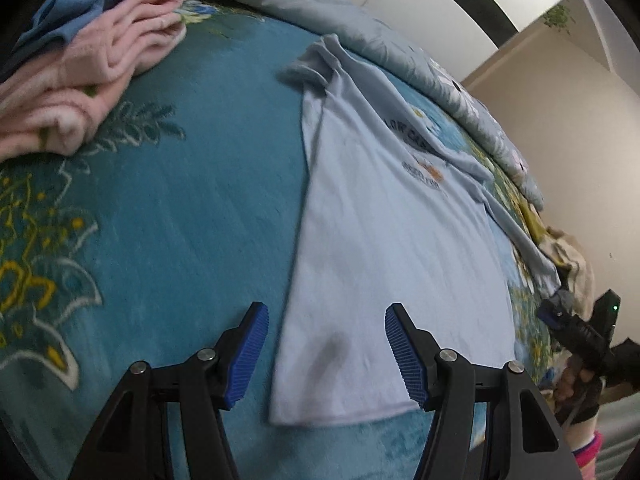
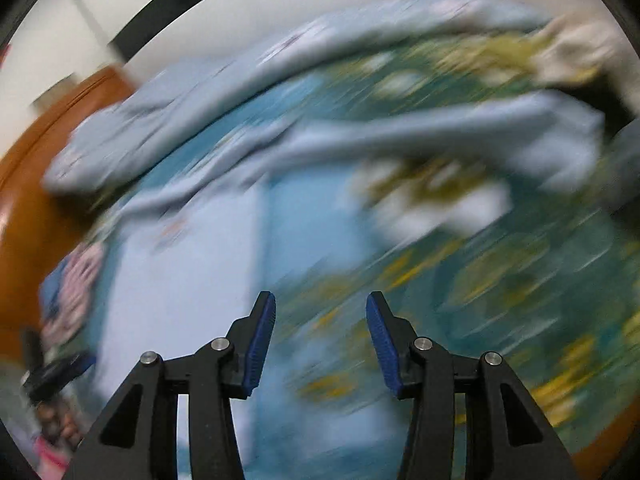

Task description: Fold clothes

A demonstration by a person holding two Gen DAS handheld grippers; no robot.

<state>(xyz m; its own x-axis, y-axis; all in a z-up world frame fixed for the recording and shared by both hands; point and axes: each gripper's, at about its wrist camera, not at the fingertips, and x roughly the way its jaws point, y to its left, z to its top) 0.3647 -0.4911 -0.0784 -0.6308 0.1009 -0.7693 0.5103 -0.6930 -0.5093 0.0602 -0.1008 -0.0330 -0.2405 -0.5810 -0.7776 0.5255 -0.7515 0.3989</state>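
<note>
Lying flat on the teal floral plush blanket (image 1: 192, 208), the pale blue printed cotton T-shirt (image 1: 384, 240) has its near hem corner between the parted, empty jaws of the left gripper (image 1: 326, 354). The right gripper (image 2: 321, 342) (view badly blurred) gapes open, holding nothing, just right of the shirt.

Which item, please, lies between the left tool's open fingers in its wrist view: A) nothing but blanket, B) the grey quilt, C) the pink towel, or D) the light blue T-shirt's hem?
D: the left tool hovers open over the light blue T-shirt near its hem corner.
</note>
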